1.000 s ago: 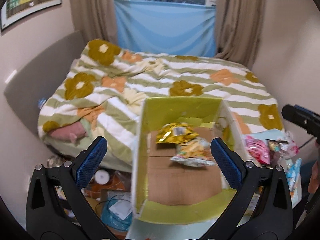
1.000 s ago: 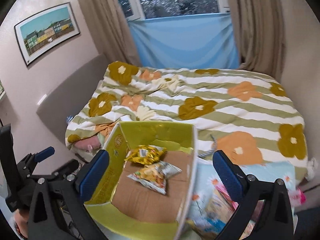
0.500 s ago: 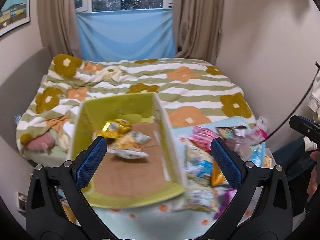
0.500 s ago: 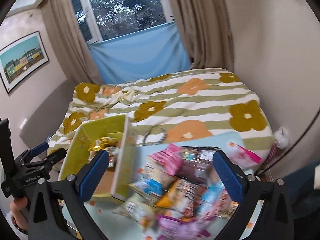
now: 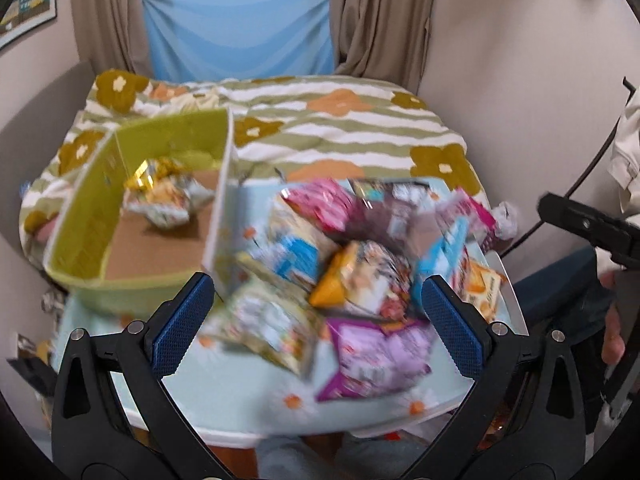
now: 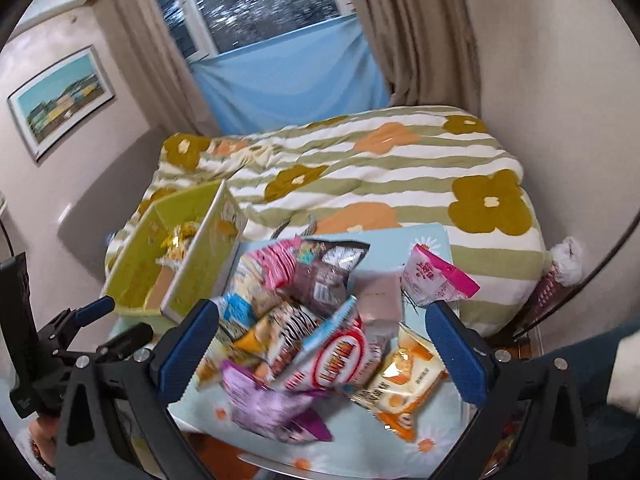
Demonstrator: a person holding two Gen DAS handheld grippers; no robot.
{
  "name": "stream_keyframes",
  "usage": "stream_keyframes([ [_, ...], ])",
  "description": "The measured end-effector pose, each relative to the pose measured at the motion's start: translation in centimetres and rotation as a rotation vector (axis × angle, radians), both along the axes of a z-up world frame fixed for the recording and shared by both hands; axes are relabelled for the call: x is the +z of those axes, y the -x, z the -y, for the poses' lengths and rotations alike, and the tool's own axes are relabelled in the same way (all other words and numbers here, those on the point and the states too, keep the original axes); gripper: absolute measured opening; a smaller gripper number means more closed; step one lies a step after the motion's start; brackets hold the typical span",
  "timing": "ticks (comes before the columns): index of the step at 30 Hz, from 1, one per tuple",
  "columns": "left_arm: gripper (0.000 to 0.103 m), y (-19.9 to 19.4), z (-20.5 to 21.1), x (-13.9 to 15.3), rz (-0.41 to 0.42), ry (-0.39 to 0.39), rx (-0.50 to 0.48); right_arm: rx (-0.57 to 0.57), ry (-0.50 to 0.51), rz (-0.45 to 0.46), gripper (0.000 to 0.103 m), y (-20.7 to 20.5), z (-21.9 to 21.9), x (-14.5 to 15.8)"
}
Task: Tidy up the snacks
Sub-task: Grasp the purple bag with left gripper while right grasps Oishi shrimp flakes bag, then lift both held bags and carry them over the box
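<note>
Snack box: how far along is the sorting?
Barely started. Done: two packets lie in the green box. In hand: nothing; left gripper and right gripper are both open over the pile. Left: that whole pile of packets on the table.

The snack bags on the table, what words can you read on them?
None can be read for sure.
Red-and-white bag: big red letters, too blurred.
Pink packet: red characters, too small.
Orange packet: print too small.
Purple bag: blurred.

Table (image 6: 360, 446) (floral cloth) bears snacks (image 6: 320, 344), box (image 5: 100, 216).
</note>
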State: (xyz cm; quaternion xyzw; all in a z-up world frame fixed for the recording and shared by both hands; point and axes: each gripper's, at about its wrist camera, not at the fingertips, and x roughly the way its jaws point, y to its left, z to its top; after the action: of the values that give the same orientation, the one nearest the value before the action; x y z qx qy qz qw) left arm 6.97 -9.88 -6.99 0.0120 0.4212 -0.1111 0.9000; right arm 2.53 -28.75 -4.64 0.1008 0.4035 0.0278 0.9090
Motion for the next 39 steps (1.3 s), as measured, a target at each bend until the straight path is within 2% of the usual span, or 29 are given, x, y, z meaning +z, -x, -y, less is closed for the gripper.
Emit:
stream_keyframes([
  [4, 0.103, 2.3, 1.6, -3.0, -0.036, 0.001, 0.005, 0.097, 0.018, -0.028, 0.103, 0.1, 0.7, -2.3],
  [10, 0.103, 4.3, 4.2, -7.6, -0.069, -0.025, -0.044, 0.228, 0.067, -0.069, 0.103, 0.0, 1.6, -6.5],
  [16, 0.103, 3.9, 6.3, -11.1, -0.060, -0.083, -0.027, 0.341, 0.100, -0.074, 0.103, -0.6, 1.9, -9.9],
  [20, 0.103, 3.1, 7.0, -12.9, -0.066, -0.097, -0.024, 0.408, 0.118, -0.073, 0.103, -0.9, 1.5, -11.1],
  [24, 0.102, 2.7, 7.4, -13.8, -0.073, -0.090, -0.035, 0.452, 0.112, -0.078, 0.103, -1.6, 1.1, -12.2],
  [26, 0.095, 2.6, 7.5, -14.0, -0.073, -0.104, -0.040, 0.471, 0.121, -0.077, 0.103, -2.0, 0.8, -12.7],
  [27, 0.084, 2.4, 7.7, -14.2, -0.078, -0.116, -0.043, 0.478, 0.125, -0.078, 0.103, -2.1, 0.6, -12.9],
  [28, 0.081, 2.3, 7.8, -14.4, -0.088, -0.121, -0.050, 0.483, 0.128, -0.079, 0.103, -2.3, 0.5, -13.1],
  [34, 0.075, 2.2, 7.1, -14.4, -0.101, -0.133, -0.047, 0.506, 0.112, -0.078, 0.103, -3.0, -0.2, -13.7],
  [39, 0.074, 2.6, 5.4, -14.1, -0.114, -0.153, -0.009, 0.546, 0.118, -0.075, 0.103, -3.6, -1.3, -14.1],
])
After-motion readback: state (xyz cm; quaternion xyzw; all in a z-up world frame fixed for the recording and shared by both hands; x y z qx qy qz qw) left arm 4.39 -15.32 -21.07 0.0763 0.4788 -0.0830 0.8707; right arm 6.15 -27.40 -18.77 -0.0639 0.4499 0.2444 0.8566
